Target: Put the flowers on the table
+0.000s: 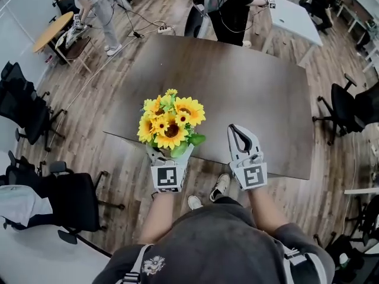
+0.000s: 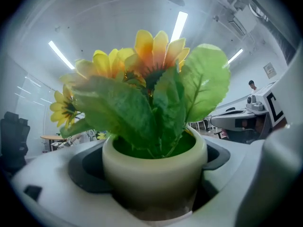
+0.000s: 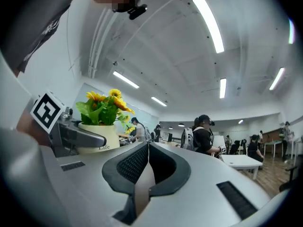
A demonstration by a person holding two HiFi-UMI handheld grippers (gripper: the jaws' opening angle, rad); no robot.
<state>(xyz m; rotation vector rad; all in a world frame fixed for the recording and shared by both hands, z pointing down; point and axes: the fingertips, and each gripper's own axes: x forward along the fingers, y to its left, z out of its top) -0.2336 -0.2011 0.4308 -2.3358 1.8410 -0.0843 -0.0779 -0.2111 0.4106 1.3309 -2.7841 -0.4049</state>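
A bunch of yellow sunflowers (image 1: 169,122) in a cream pot (image 2: 154,171) is held in my left gripper (image 1: 170,154), whose jaws are shut on the pot's sides. The pot hangs at the near edge of the dark wooden table (image 1: 237,87). In the left gripper view the green leaves (image 2: 142,108) and blooms fill the frame above the pot. My right gripper (image 1: 238,131) stands to the right over the table's near edge, its jaws closed together with nothing between them. In the right gripper view the pot of flowers (image 3: 102,124) shows at the left.
Black office chairs (image 1: 26,108) stand at the left and another chair (image 1: 346,108) at the right. People (image 1: 228,7) stand beyond the table's far edge, near a white table (image 1: 293,16). A round wooden table (image 1: 53,31) is at the far left.
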